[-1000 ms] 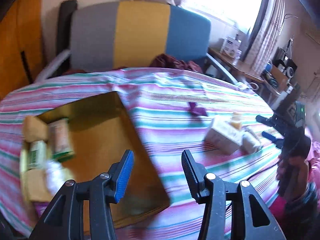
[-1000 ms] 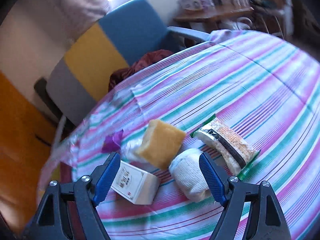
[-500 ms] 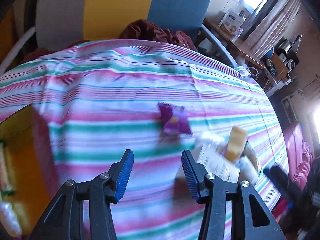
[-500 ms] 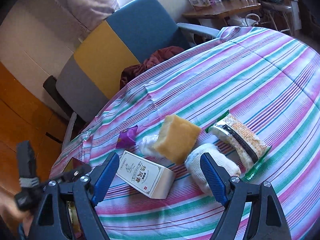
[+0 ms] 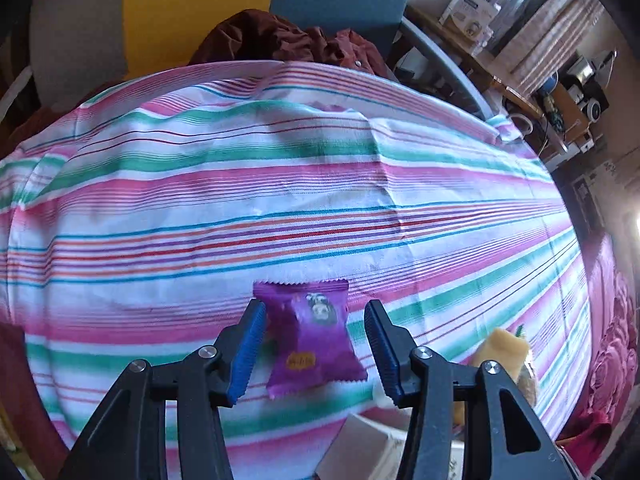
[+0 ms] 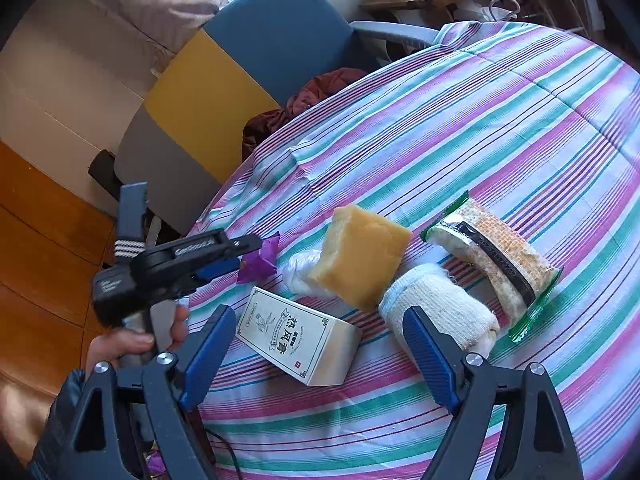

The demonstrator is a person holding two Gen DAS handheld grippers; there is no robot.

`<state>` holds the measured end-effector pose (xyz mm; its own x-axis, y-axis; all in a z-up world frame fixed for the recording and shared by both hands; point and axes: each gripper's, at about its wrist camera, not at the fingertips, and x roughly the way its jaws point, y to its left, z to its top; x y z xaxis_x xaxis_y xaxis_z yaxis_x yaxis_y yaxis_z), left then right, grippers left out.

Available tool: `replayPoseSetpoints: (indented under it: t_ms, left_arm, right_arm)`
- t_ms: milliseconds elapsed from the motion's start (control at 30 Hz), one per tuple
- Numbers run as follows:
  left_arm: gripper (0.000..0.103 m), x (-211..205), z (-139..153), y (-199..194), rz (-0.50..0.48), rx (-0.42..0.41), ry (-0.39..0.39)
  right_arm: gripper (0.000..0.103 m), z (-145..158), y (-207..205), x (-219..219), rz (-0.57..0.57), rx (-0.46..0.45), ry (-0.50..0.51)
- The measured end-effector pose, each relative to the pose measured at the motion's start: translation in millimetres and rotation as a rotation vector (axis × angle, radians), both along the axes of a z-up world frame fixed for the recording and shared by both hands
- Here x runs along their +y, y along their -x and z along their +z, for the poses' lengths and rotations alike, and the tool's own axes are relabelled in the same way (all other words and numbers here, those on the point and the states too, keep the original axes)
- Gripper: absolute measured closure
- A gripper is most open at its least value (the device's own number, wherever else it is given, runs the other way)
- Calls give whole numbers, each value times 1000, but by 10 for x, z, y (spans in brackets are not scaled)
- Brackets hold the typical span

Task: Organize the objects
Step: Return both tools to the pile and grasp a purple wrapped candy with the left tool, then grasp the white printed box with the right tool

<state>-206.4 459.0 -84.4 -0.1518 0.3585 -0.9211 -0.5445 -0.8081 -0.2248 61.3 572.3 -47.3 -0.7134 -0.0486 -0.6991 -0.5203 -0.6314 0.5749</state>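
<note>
Striped tablecloth covers table; tricolour chair behind, wooden floor.

Purple packet lies on tablecloth, between the left gripper's parted jaws. In the right wrist view: box nearest, sponge behind it, cloth roll right of box, wrapped snack rightmost. Chair behind table.

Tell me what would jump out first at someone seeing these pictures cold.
The striped tablecloth fills both views, with a small purple snack packet lying between the open blue pads of the left gripper. Nearer the right gripper, open above the cloth, sits a cluster: a white box, a yellow sponge, a white cloth roll and a green-edged cracker packet.
</note>
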Motion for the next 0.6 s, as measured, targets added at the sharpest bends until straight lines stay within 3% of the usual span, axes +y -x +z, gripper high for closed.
replayPoseSetpoints:
  t_ms: [100, 267, 600]
  left_arm:
    - [55, 5, -127, 26, -1, -14, 20]
    - [61, -259, -100, -115, -13, 47, -6]
    - [61, -721, -86, -802, 11, 88, 2]
  right_arm:
    - [16, -23, 9, 7, 3, -8, 3]
    - [16, -34, 43, -13, 11, -24, -22]
    - [16, -81, 114, -50, 24, -73, -82]
